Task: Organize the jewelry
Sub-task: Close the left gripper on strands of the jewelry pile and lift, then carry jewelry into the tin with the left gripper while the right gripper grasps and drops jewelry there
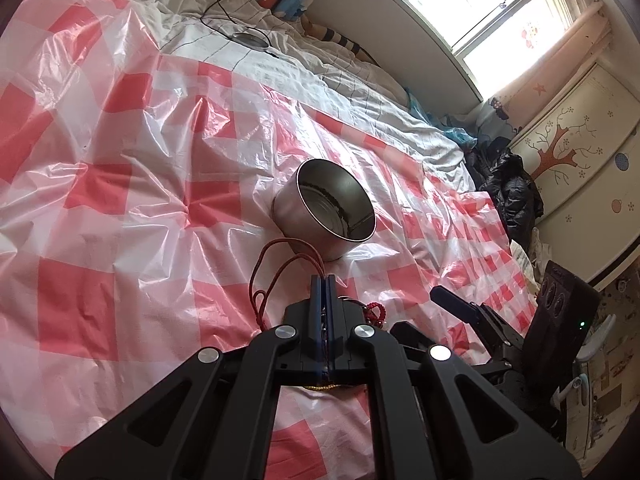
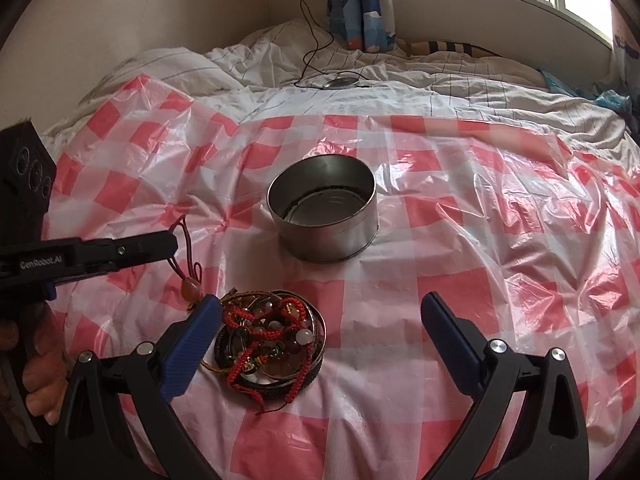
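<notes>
The left gripper [image 2: 172,242], at the left edge of the right wrist view, has pinched a red cord pendant [image 2: 191,286] free of the tangled jewelry pile [image 2: 272,344] at lower centre; it looks bound for the tin. The metal tin [image 2: 324,216] at centre frame seems empty. The right gripper [image 2: 320,316] hangs wide open over the pile, holding nothing.

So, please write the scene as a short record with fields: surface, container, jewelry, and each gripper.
surface: red and white checked plastic sheet over a bed
container: round metal tin, open, nothing visible inside
jewelry pile: tangled bracelets and cords lying in a shallow round lid, nearer than the tin
left gripper: shut on a red cord necklace with a bead, lifted beside the pile
right gripper: open, holding nothing, above the pile
</notes>
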Demonstrator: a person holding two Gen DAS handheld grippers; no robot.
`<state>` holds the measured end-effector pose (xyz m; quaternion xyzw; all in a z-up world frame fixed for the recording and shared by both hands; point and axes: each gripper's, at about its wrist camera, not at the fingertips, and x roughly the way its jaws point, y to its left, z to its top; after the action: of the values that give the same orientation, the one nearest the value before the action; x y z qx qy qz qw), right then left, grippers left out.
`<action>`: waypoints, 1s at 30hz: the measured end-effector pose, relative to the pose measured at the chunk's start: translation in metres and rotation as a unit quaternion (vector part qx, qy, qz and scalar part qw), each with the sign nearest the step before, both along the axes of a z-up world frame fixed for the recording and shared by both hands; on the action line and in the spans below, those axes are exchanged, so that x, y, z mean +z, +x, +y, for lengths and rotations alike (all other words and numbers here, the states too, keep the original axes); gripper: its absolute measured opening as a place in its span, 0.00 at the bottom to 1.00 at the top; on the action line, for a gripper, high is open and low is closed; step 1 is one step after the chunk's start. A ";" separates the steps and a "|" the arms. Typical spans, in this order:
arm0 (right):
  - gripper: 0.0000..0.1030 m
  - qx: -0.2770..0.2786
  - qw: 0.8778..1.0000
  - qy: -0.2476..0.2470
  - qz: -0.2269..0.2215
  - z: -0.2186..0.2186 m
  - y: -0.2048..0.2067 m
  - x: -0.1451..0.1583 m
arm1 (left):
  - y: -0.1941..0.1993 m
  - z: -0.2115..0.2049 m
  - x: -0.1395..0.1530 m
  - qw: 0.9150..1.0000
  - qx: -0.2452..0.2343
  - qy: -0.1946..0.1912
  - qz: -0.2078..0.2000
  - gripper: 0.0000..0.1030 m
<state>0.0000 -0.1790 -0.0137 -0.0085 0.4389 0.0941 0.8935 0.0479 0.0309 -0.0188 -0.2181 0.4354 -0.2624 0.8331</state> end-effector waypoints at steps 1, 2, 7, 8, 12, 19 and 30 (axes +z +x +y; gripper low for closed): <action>0.92 0.004 1.000 -0.003 0.000 0.001 0.000 -0.001 | 0.001 0.001 -0.002 1.000 0.001 0.000 0.002 0.02; 0.84 0.007 1.000 -0.003 0.001 0.002 0.000 -0.002 | 0.001 0.001 -0.002 1.000 0.001 0.001 0.003 0.02; 0.11 0.006 1.000 0.019 0.019 -0.006 0.001 -0.005 | 0.001 0.002 -0.003 1.000 0.002 0.000 0.005 0.02; 0.07 0.006 0.999 0.032 0.013 -0.008 -0.001 -0.002 | 0.002 0.002 -0.003 1.000 0.003 0.000 0.005 0.02; 0.06 -0.002 0.995 0.101 0.016 -0.025 0.001 0.000 | 0.002 0.005 -0.004 1.000 0.009 -0.002 0.008 0.02; 0.75 0.006 0.990 0.140 0.028 -0.026 0.004 0.000 | 0.002 0.007 -0.005 1.000 0.012 -0.003 0.008 0.02; 0.05 0.014 0.988 0.153 0.021 -0.028 0.003 0.000 | 0.000 0.007 -0.007 1.000 0.016 -0.001 0.010 0.02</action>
<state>0.0029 -0.2070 -0.0142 0.1238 0.4379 0.1725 0.8736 0.0484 0.0378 -0.0260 -0.2284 0.4398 -0.2470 0.8327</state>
